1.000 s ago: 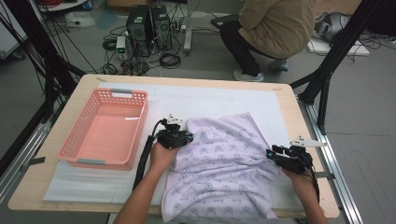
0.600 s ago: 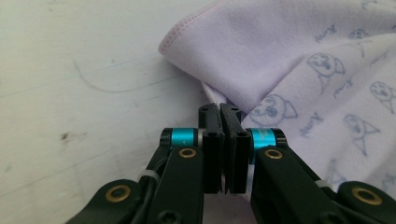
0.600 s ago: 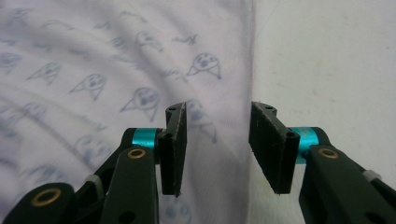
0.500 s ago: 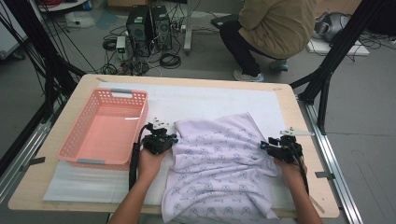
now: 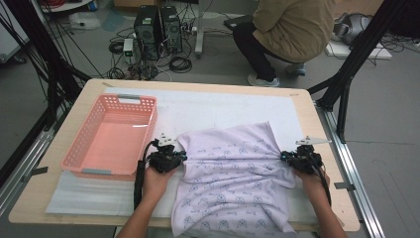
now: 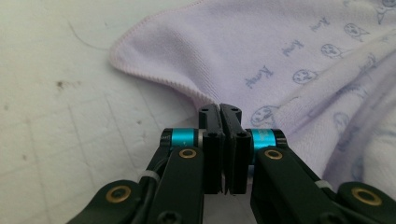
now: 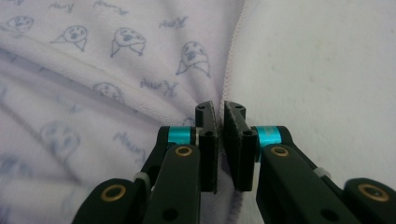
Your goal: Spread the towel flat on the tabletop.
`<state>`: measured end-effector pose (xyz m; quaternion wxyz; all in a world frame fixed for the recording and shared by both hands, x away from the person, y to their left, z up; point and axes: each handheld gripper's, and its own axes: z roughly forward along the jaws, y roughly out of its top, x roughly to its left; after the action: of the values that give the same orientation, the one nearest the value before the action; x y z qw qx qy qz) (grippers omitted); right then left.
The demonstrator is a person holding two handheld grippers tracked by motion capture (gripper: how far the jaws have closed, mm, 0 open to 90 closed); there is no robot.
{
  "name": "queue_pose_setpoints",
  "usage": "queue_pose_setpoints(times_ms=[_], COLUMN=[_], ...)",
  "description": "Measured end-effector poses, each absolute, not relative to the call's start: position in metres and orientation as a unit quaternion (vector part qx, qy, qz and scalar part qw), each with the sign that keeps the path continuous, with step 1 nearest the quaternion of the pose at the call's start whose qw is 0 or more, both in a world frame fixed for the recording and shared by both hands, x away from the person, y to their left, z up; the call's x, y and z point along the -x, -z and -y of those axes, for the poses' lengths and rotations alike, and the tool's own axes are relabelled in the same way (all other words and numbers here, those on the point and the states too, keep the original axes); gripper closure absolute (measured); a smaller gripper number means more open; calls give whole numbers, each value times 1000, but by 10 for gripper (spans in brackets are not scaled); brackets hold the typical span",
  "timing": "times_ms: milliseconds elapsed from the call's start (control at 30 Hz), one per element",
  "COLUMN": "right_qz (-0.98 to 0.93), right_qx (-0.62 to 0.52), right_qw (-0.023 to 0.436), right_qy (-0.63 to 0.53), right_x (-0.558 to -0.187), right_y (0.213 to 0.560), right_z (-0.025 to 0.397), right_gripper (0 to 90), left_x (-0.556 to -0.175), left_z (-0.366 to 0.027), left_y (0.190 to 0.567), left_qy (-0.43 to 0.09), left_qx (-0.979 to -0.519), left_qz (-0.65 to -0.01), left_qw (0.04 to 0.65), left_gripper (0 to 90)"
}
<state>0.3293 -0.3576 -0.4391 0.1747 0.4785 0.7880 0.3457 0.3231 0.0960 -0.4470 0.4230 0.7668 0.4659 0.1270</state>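
Note:
A pale lilac towel [image 5: 233, 178] printed with small blue animal faces lies on the white mat, its near end hanging over the table's front edge. My left gripper [image 5: 181, 156] is shut on the towel's left edge [image 6: 205, 100], jaws pressed together on the hem. At the opposite side my right gripper [image 5: 284, 157] is shut on the towel's right edge [image 7: 229, 88], cloth pinched between the jaws. The fabric [image 7: 116, 70] bunches in folds toward the right gripper.
A pink plastic basket [image 5: 84, 153] sits empty at the left of the white mat [image 5: 218, 106] on the wooden table [image 5: 322, 129]. Beyond the far edge a person [image 5: 292, 29] crouches among computer towers and cables. Black frame posts flank the table.
Both grippers have moved away from me and slightly apart, carrying the towel's edges. The towel is pulled flatter and wider across the mat.

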Motion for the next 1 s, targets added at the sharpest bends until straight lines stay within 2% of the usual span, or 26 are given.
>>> queue_pose_setpoints(times_ms=[100, 133, 233, 267, 467, 633, 700, 800, 867, 900, 1000], right_qz=[-794, -798, -800, -796, -778, -771, -770, -770, -768, -767, -768], right_qx=[-472, -467, -458, -459, -461, -468, -467, -472, -473, -476, -477], right_qw=[158, 149, 154, 156, 175, 181, 183, 180, 180, 178, 176], right_qy=[-348, -349, -356, -362, -390, -393, -393, -390, -391, -391, -389], right_x=[-315, -312, -312, -313, -337, -356, -360, -367, -370, -371, -376], right_y=[438, 438, 433, 432, 429, 432, 433, 434, 435, 436, 439], right_z=[366, 368, 373, 374, 367, 360, 359, 358, 358, 359, 358], right_gripper=[834, 809, 646, 603, 487, 481, 480, 476, 475, 475, 476], left_x=[-321, -322, -329, -332, -359, -382, -383, -381, -382, -383, -386], left_z=[-95, -95, -96, -97, -85, -72, -70, -60, -61, -63, -68], left_y=[449, 449, 448, 448, 438, 443, 445, 450, 450, 450, 450], left_qy=[-105, -103, -114, -118, -129, -135, -136, -188, -199, -192, -199], left_qx=[-775, -771, -741, -733, -741, -756, -754, -777, -779, -776, -767], left_qz=[-451, -448, -457, -461, -460, -472, -473, -446, -443, -447, -456], left_qw=[431, 440, 479, 486, 471, 433, 435, 403, 397, 401, 405], left_gripper=[868, 842, 558, 511, 437, 422, 426, 533, 719, 861, 876])
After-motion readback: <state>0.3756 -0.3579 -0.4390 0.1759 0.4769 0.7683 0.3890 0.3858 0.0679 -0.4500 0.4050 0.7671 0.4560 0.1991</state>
